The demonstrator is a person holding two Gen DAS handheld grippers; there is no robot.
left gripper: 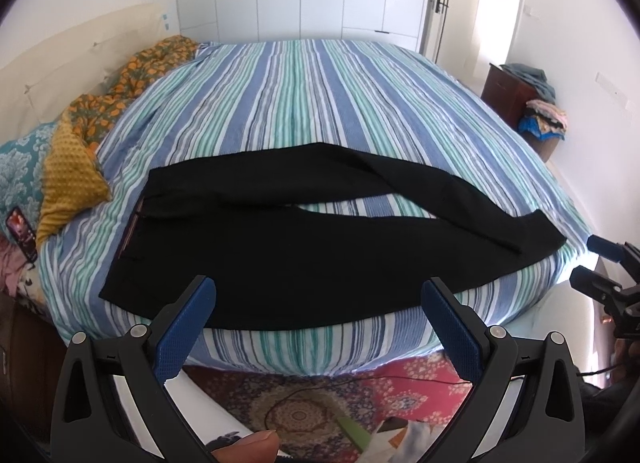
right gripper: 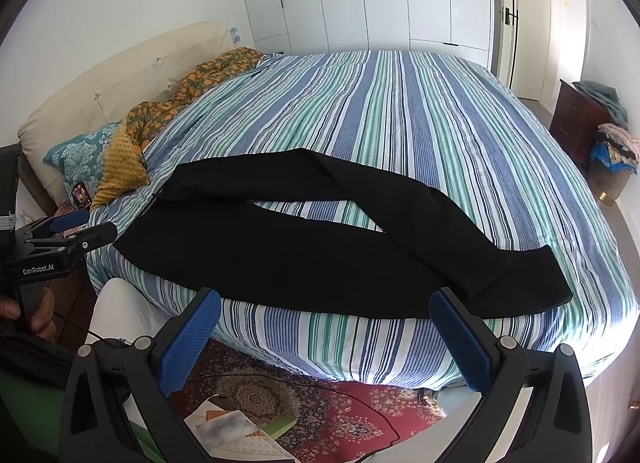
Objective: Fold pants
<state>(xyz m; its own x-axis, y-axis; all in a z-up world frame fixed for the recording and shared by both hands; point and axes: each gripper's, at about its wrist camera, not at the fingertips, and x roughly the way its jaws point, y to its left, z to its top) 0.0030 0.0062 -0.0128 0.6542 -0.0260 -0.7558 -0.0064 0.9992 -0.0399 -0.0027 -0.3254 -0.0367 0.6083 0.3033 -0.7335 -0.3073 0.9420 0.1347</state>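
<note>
Left wrist view: pants flat on bed, legs splayed. Both hand-held grippers gaping, empty. Risk: pinching the sheet too, dragging it.

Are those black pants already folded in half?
No: the pants lie spread on the bed with both legs stretched out apart, striped sheet showing between them.
</note>
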